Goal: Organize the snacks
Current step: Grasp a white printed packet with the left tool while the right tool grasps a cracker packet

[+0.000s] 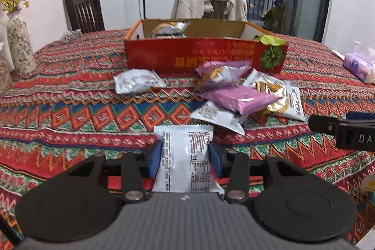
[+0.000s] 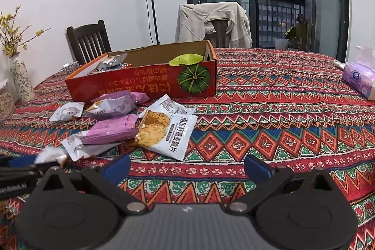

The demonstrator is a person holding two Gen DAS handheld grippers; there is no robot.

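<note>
My left gripper (image 1: 185,154) is shut on a white snack packet (image 1: 186,163) and holds it above the patterned tablecloth. A red cardboard box (image 1: 204,57) with a pumpkin picture stands beyond, with a few packets inside. Loose packets lie before it: a pink one (image 1: 236,98), a white one (image 1: 138,81) and others. My right gripper (image 2: 187,168) is open and empty over the cloth, right of the pile. In its view the box (image 2: 145,83) holds a green packet (image 2: 185,60); a white cracker packet (image 2: 164,132) and a pink packet (image 2: 112,129) lie nearest.
A tissue pack (image 1: 361,65) lies at the right edge, also in the right wrist view (image 2: 358,79). A vase with yellow flowers (image 1: 20,43) stands at the left. Two chairs (image 1: 84,11) stand behind the table, one draped with a jacket (image 1: 208,1).
</note>
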